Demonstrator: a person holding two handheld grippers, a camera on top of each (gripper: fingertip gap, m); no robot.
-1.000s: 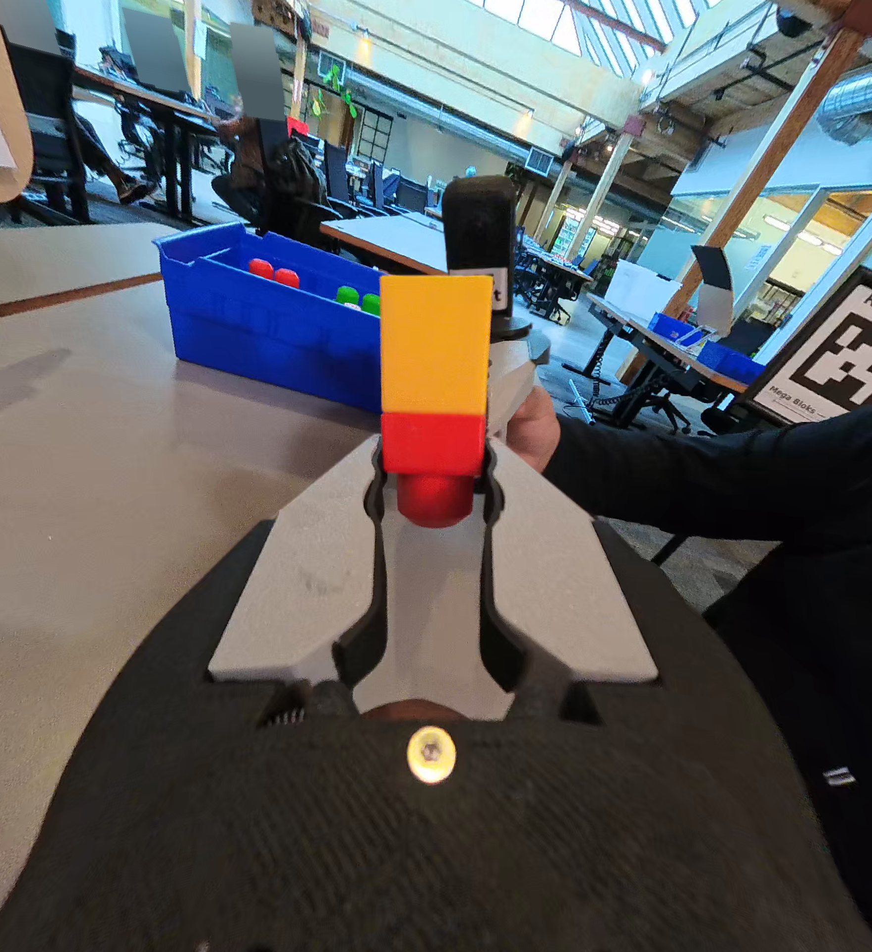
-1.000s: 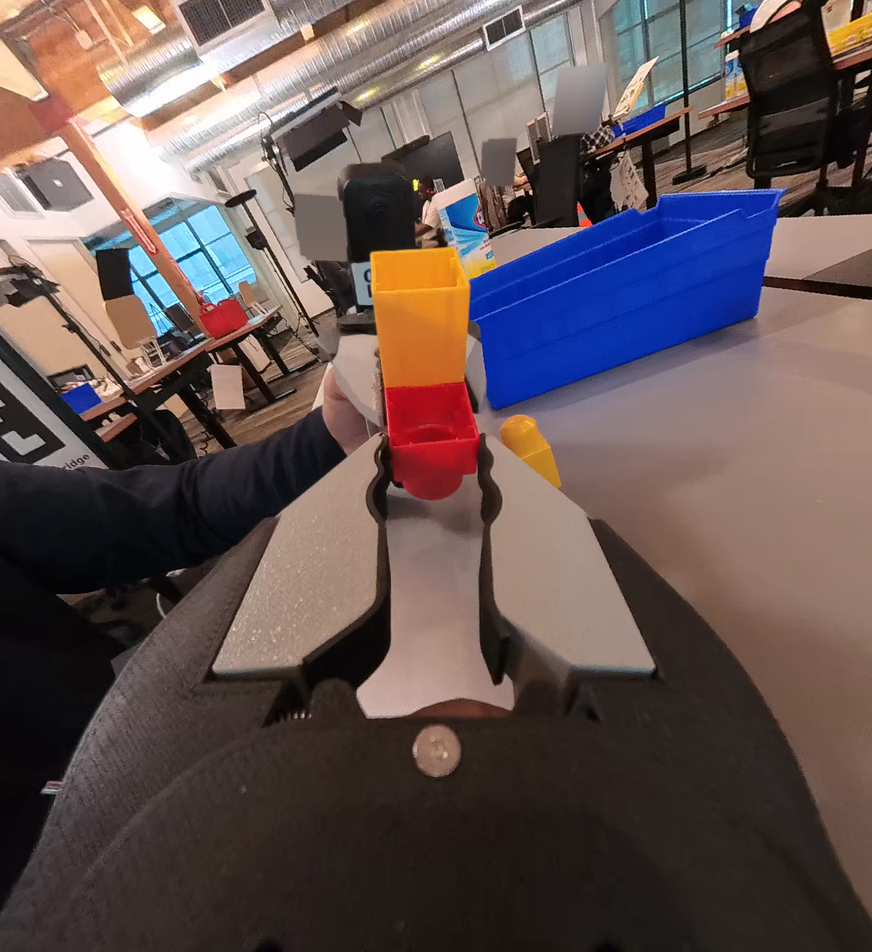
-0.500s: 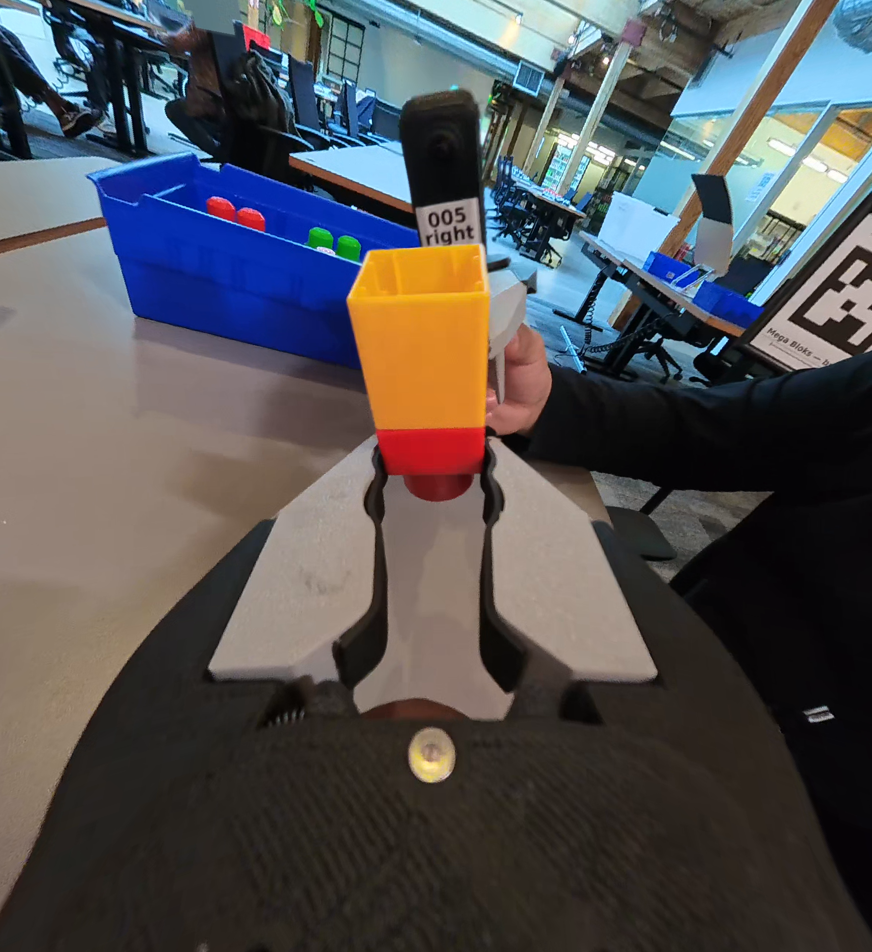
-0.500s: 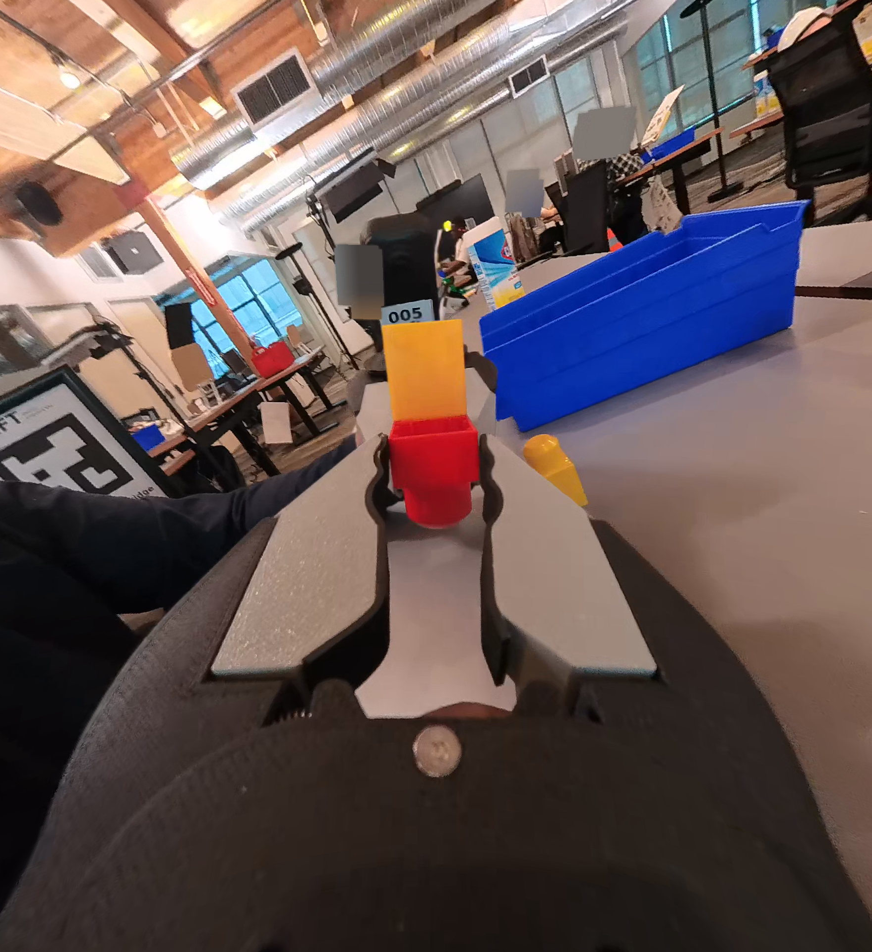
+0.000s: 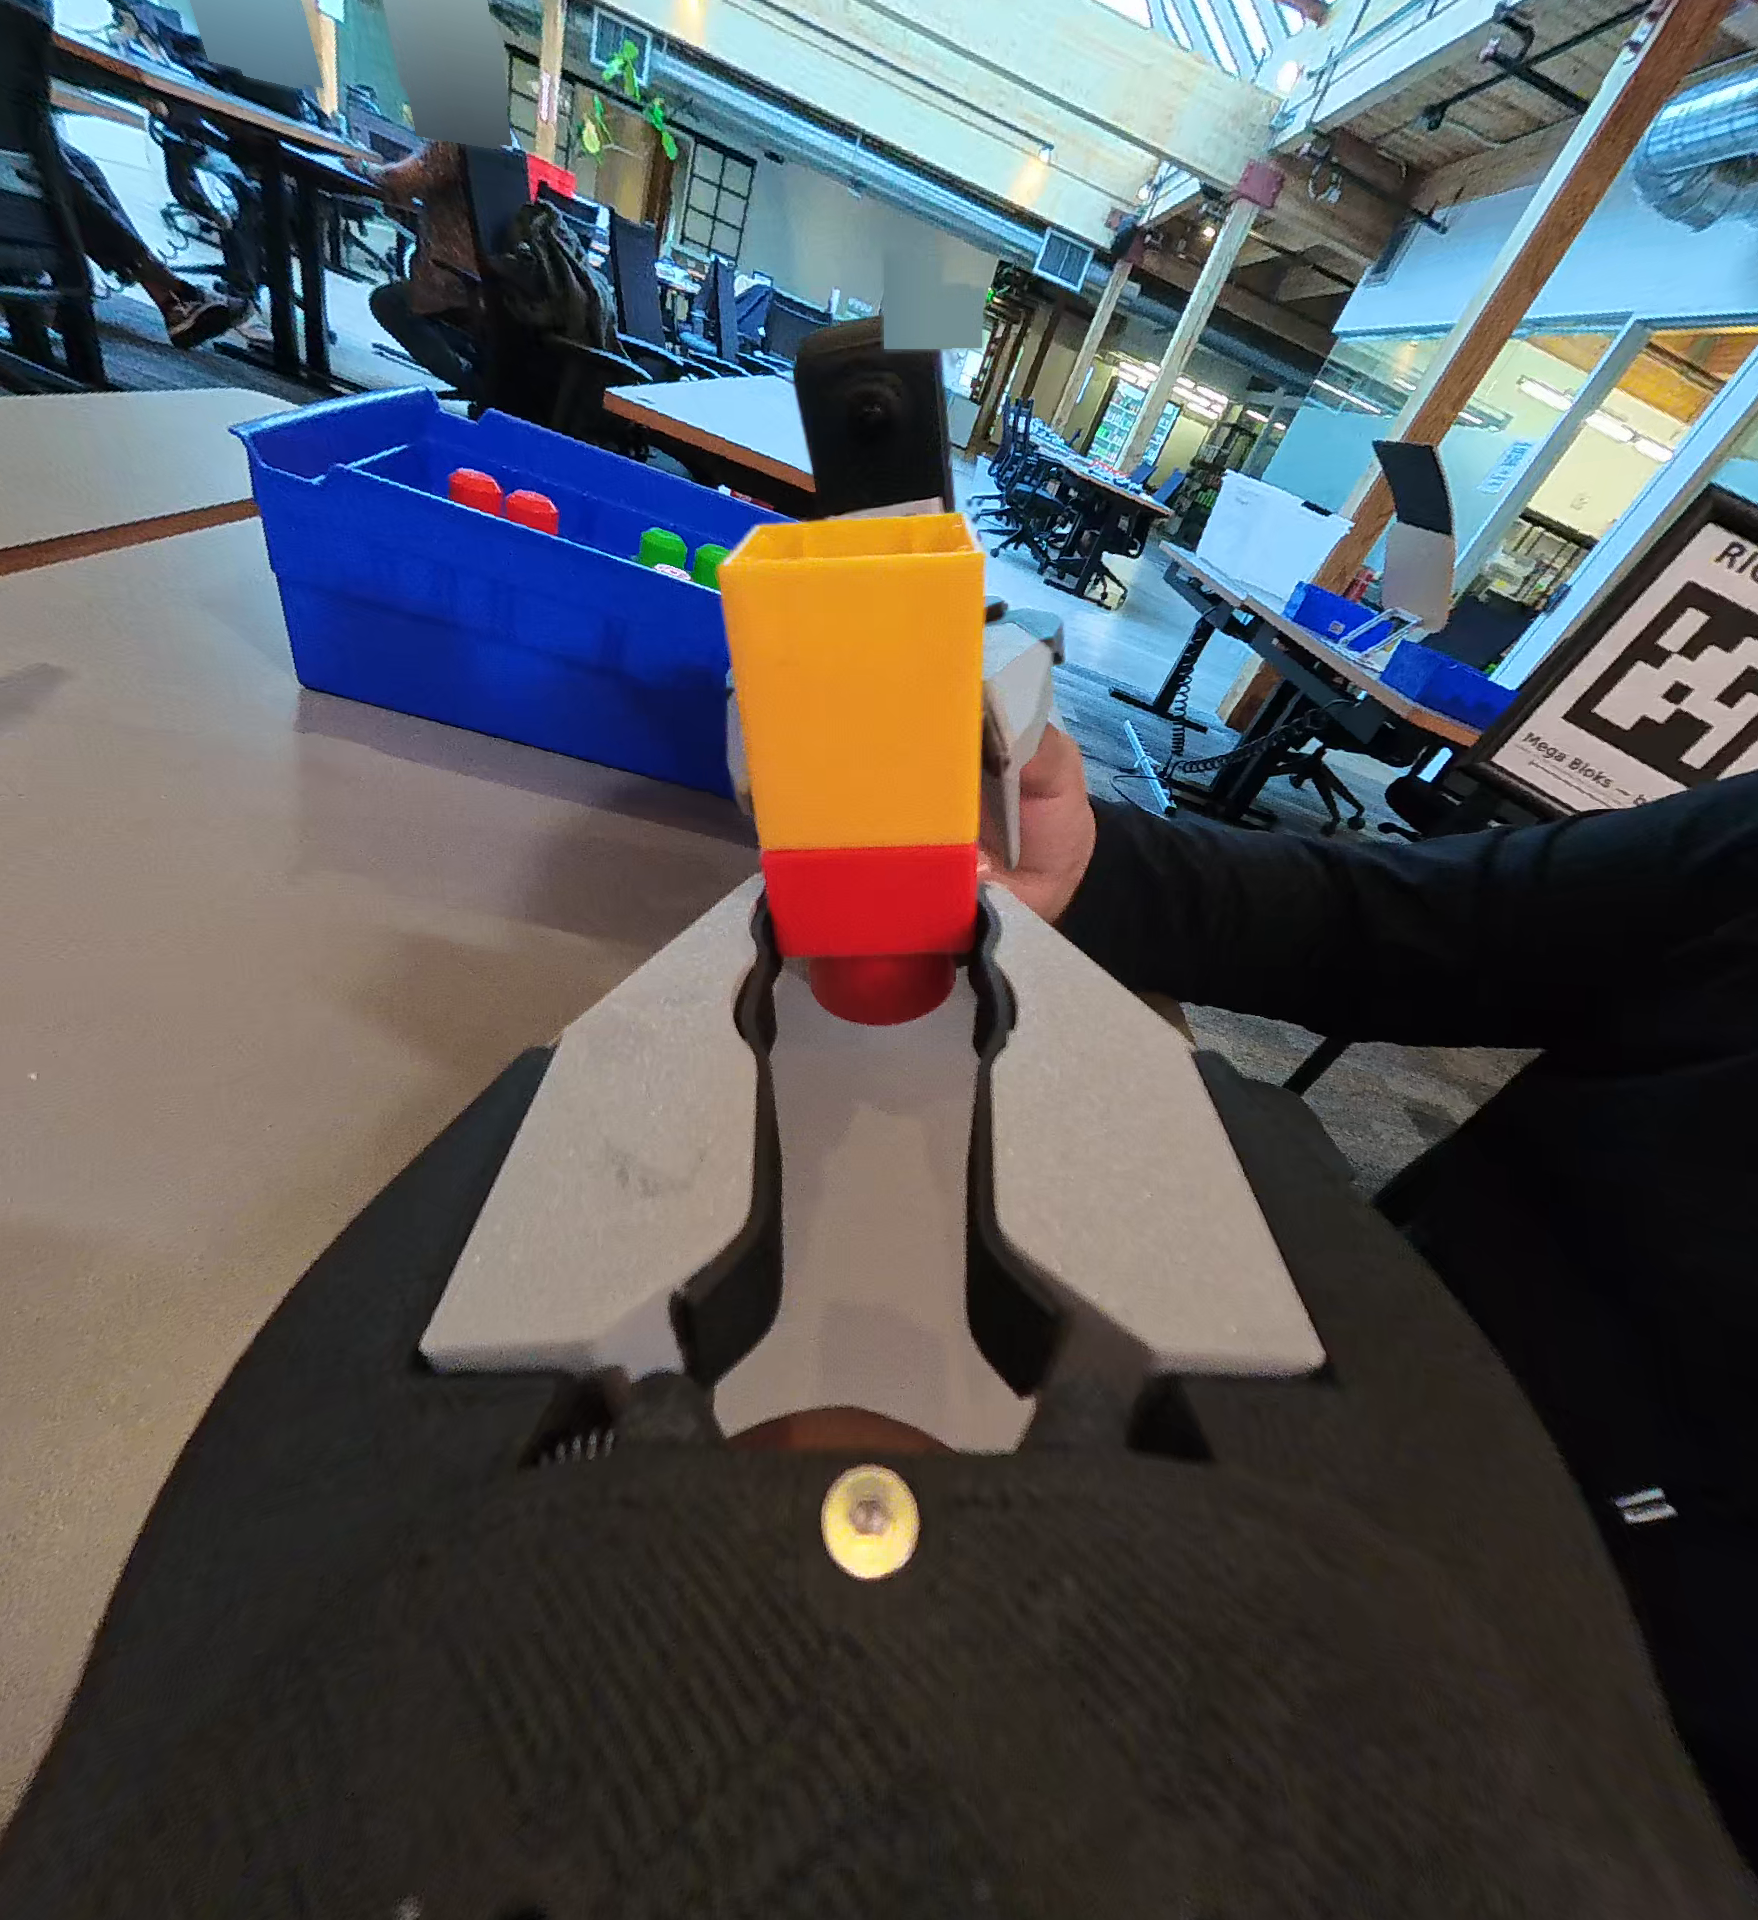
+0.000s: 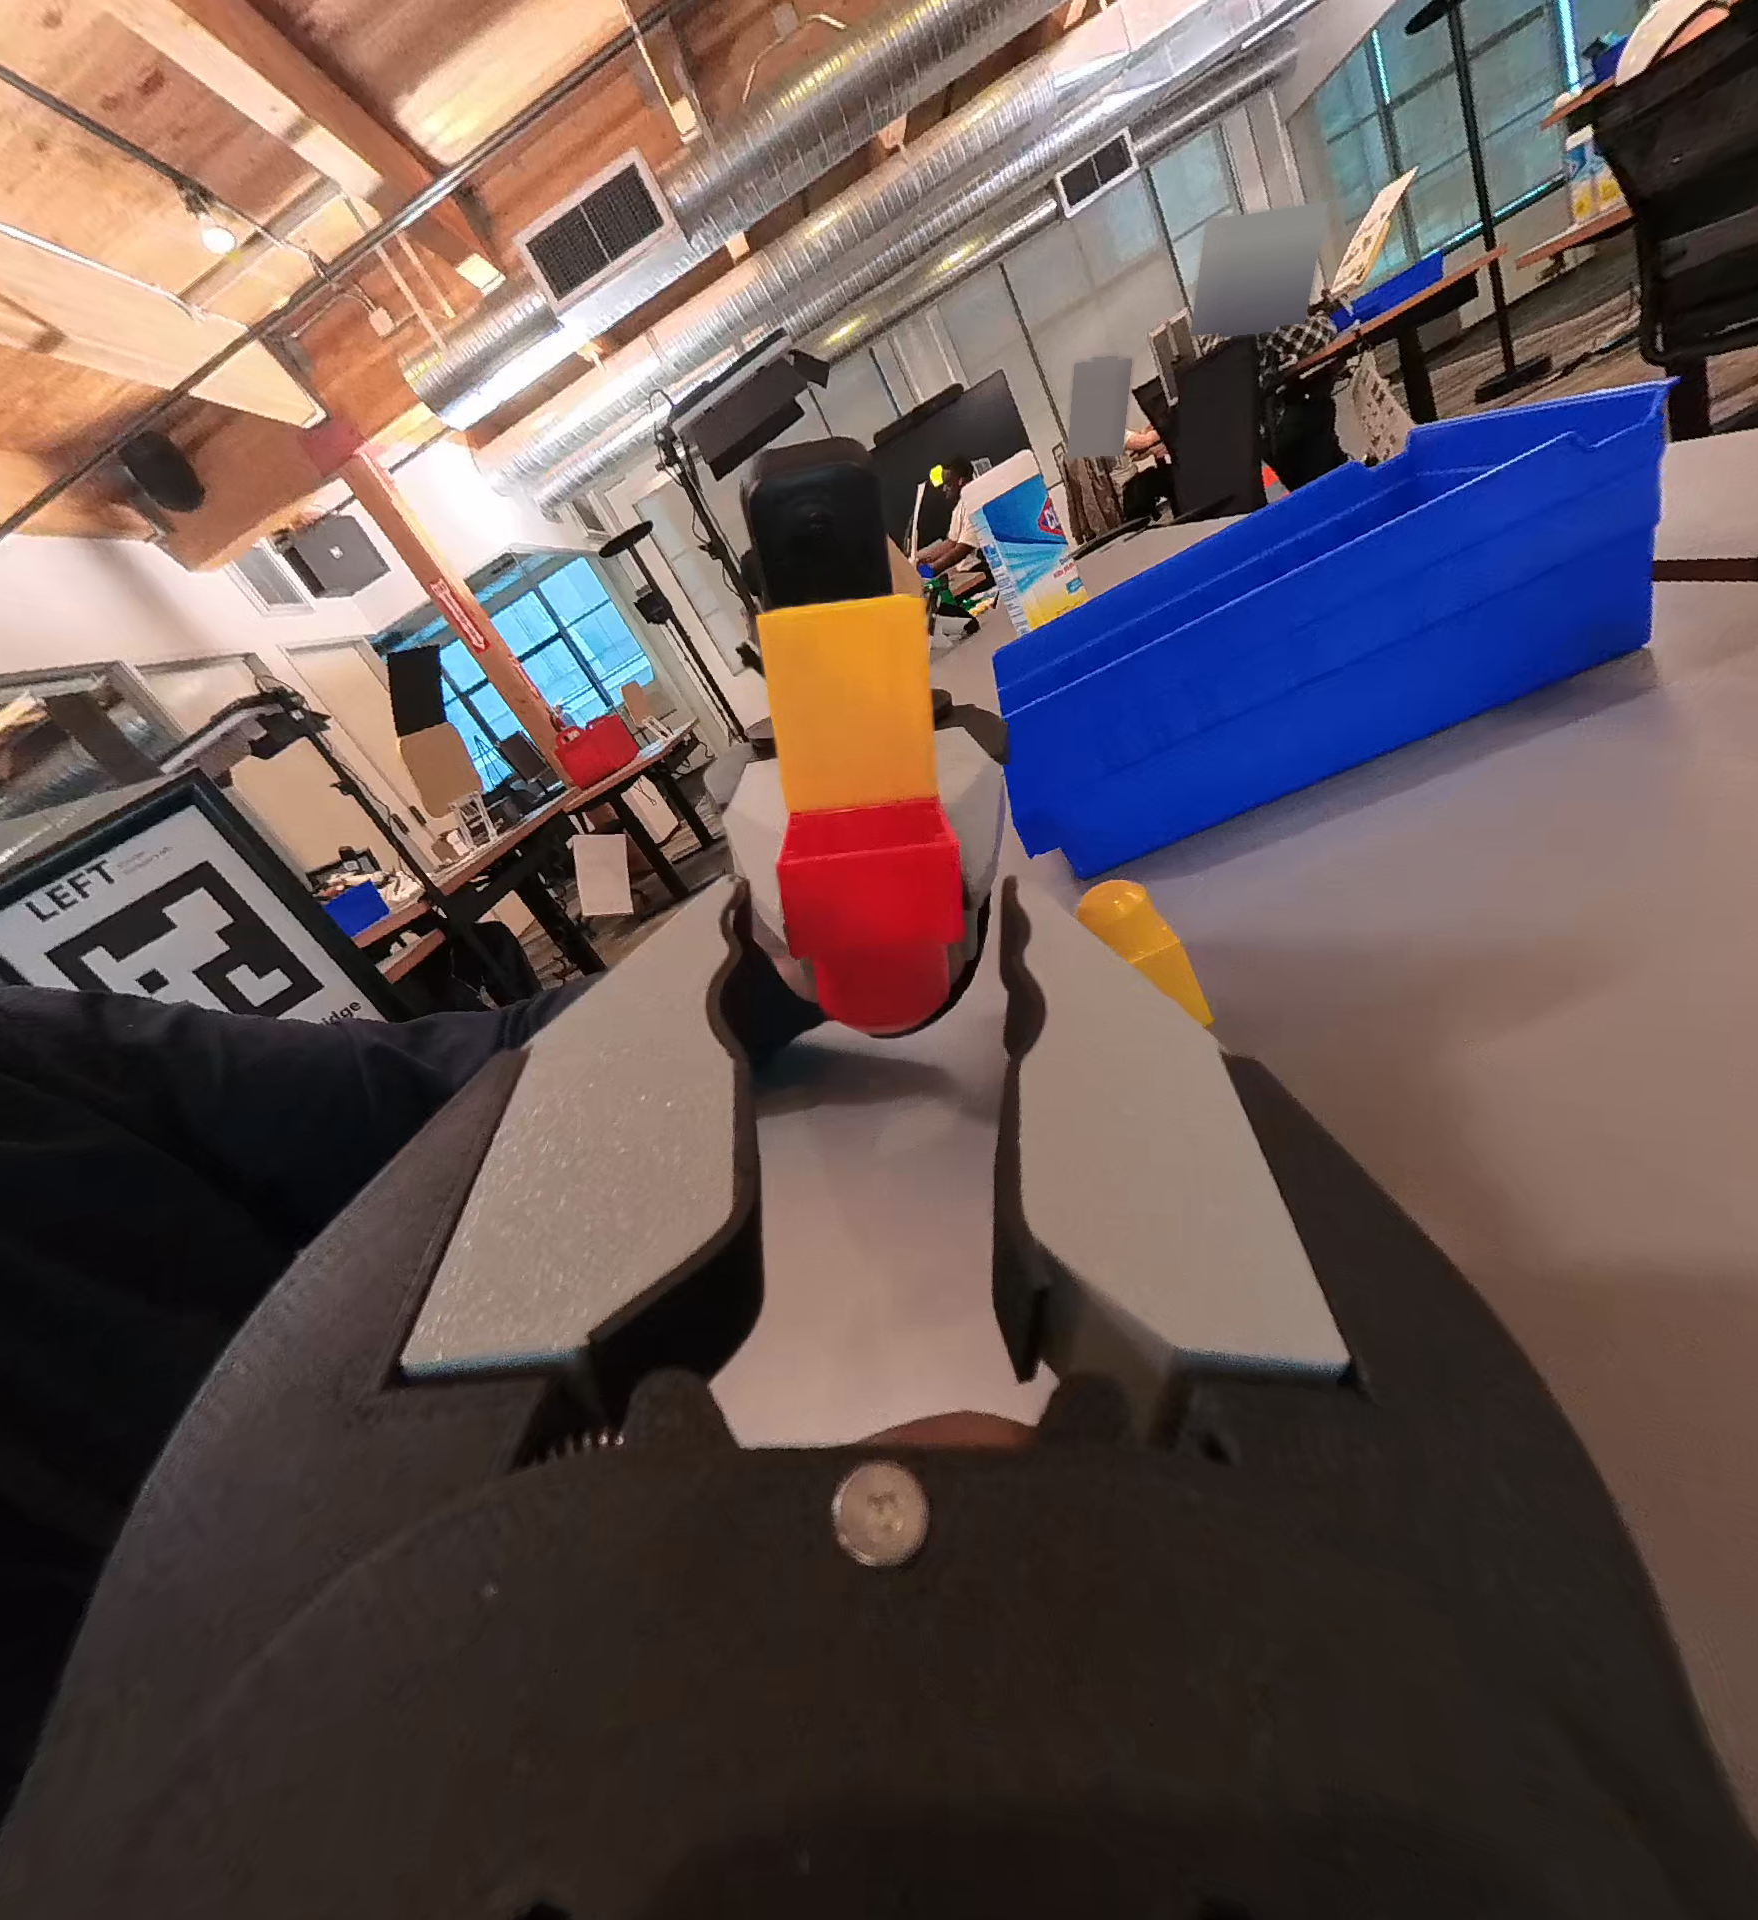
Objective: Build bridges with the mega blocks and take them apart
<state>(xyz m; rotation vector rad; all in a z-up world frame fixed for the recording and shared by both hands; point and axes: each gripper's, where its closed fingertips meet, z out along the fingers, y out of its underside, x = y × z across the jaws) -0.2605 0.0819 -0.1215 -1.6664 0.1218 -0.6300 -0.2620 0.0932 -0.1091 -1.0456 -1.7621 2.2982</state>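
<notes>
left tool (image 5: pixel 870 940) clamping the red block (image 5: pixel 867 899), yellow block (image 5: pixel 859 696) joined to it, aloft over the table (image 5: pixel 179 935); right tool (image 6: pixel 864 935) gaping, gripping nothing | loose yellow block (image 6: pixel 1145 951) lying on table near blue bin (image 6: pixel 1322 675) | progress: seemingly mid-disassembly; pair not yet separated

The left wrist view looked forward along its own left gripper (image 5: pixel 870 925), low over the grey table (image 5: pixel 179 935), toward the blue bin (image 5: pixel 501 634) and the hall behind. The right wrist view looked along the right gripper (image 6: pixel 867 935) from the opposite side, tilted, taking in ceiling ducts. The two cameras faced each other at close range — each showed the other's black camera (image 5: pixel 875 436) (image 6: pixel 818 530) just behind the stacked yellow block (image 5: pixel 859 707) (image 6: pixel 847 717) and red block (image 5: pixel 870 899) (image 6: pixel 867 894). Shared ground: both blocks, the bin (image 6: pixel 1322 665) and the table (image 6: pixel 1529 1039).
</notes>
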